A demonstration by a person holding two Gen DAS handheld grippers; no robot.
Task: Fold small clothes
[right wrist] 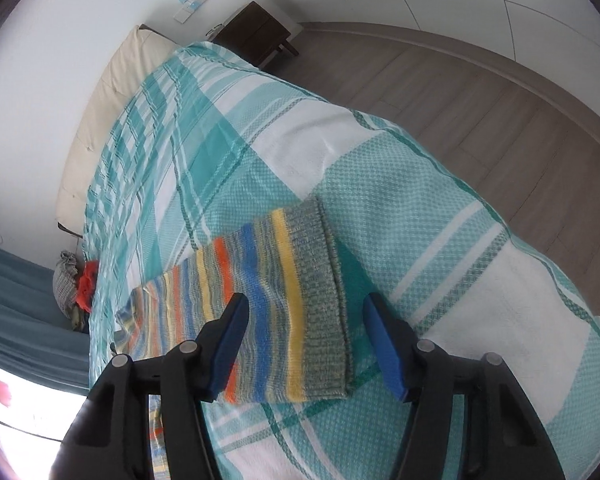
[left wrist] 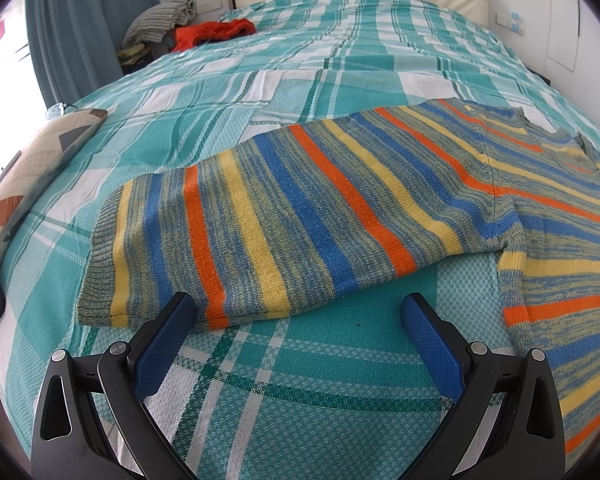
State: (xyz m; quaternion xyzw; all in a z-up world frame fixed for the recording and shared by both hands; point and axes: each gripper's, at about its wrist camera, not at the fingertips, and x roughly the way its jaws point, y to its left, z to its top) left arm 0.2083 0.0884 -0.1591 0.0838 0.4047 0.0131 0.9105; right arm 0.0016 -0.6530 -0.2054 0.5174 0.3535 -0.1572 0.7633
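Across the middle of the left wrist view, a striped knit sweater (left wrist: 300, 208) is spread flat on the checked bedspread (left wrist: 260, 80). Both the left gripper (left wrist: 296, 320) and right gripper (right wrist: 304, 328) are held spread, grasping nothing. A single layer (loose, stretchy ribbed cuff) could be pinched, skewing the fold.

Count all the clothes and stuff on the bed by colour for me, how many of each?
Stripy sweater, blue, orange, yellow and grey-green: 1
Red-orange clothes in a heap at the far corner: 1
Grey checked cloth bundle beside the heap: 1
Teal and white plaid bedspread: 1
Total: 4
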